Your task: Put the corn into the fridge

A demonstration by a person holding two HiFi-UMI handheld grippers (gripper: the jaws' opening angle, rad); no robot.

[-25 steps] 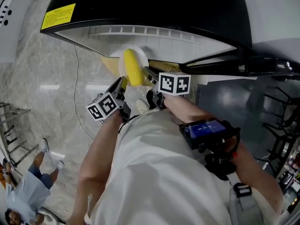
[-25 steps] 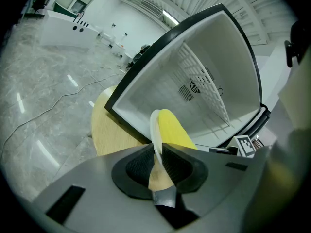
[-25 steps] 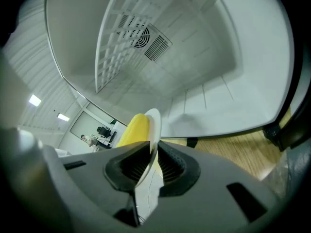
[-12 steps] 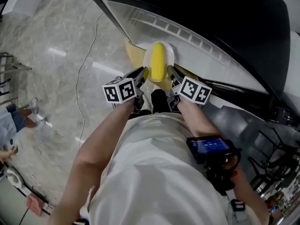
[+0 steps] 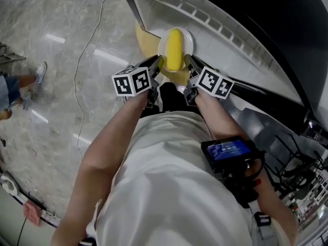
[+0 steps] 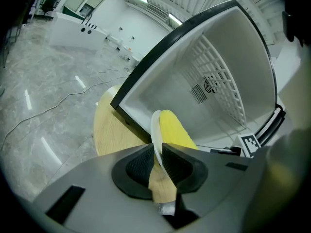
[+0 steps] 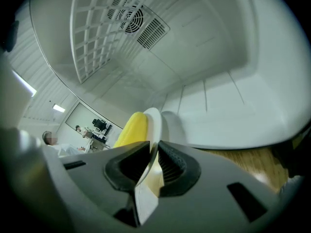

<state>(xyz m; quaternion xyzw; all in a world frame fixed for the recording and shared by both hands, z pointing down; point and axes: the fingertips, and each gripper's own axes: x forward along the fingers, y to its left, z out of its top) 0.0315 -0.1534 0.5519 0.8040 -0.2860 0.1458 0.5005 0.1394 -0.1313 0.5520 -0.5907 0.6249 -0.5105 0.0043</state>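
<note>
- Corn (image 5: 175, 49): one yellow cob lying loose on a small white plate (image 5: 190, 40), w/ nothing pinning it. The plate is in the air at the mouth of the open fridge (image 5: 230, 50), over the edge of the round wooden bench (image 5: 144, 41), and isn't set down inside yet.
- Left gripper (image 5: 156, 66) is clenched on the plate's left rim and right gripper (image 5: 188, 64) on the opposite rim. Each bites only the thin edge.
- Risk: cob rolls off. Cause would be one side dipping vs the other, or a jerk fwd. The cob is round and the plate is shallow.
- Risk: rim slides out of the pads. The edge looks smooth and glossy, w/ very little of it in the bite.
- Risk: plate or gripper bumps the fridge's lower lip or frame going in, which could jolt the cob off.
- Look: bright, even yellow, plump, w/ rounded ends, approx as long as the plate is wide. Surface reads smooth and kernels can't be made out.
</note>
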